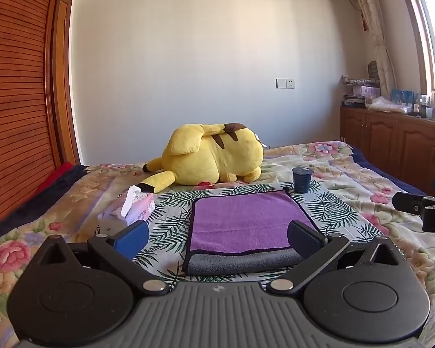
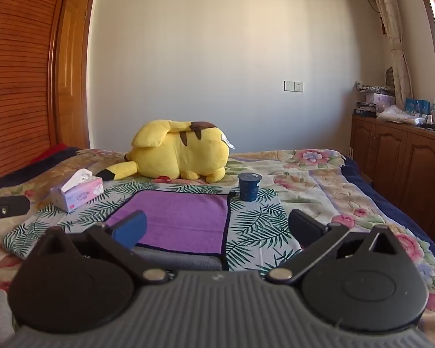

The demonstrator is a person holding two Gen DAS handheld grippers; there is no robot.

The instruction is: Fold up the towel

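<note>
**Towel folded on bed, both grippers empty**

I see the purple towel (image 1: 248,221) lying flat on the leaf-print cloth (image 1: 171,226), its near edge doubled over to show the grey underside. Behind the towel lies a yellow Pikachu plush (image 1: 214,156); a dark cup (image 2: 248,186) stands just beyond its far right corner, a tissue box (image 2: 77,193) to its left. My left gripper (image 1: 217,239) and right gripper (image 2: 217,229) each hover with fingers spread wide, holding nothing.

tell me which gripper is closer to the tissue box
Left. The left gripper hangs open over the towel's near edge, with the tissue box just beyond its left finger. The right gripper is open farther right, past the towel's right edge.
</note>
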